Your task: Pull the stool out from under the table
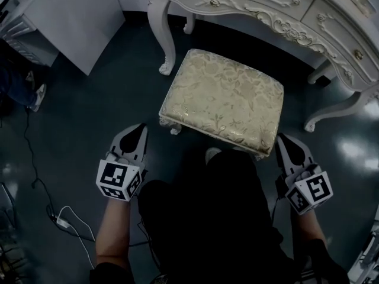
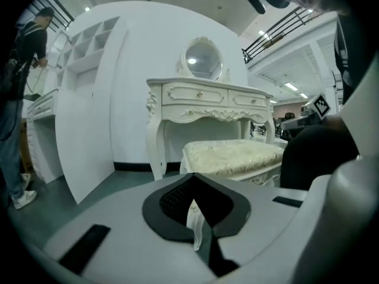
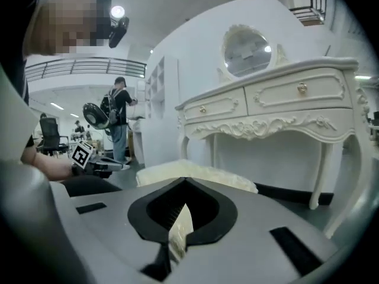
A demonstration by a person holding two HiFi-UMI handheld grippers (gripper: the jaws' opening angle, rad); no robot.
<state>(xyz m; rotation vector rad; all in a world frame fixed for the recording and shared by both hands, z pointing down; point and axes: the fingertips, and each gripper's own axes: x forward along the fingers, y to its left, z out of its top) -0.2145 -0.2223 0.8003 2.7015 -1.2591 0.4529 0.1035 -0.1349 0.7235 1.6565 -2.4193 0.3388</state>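
The right claw (image 3: 185, 180) has its jaws together, gripping nothing. Just beyond them sits the cream-cushioned stool (image 3: 228, 181), in front of the ornate white desk (image 3: 278, 108) with its oval mirror (image 3: 246, 52).

A dark, glossy grey floor (image 1: 83, 111) is seen, streaked with light reflections. A tall white wall panel (image 2: 136, 70) is set behind an ornate white carved desk (image 2: 207, 96) topped by an oval mirror (image 2: 203, 59). White open shelving (image 2: 89, 37) is fitted beside it. A railed upper gallery (image 3: 89, 68) is lit by strip ceiling lights (image 2: 290, 86).
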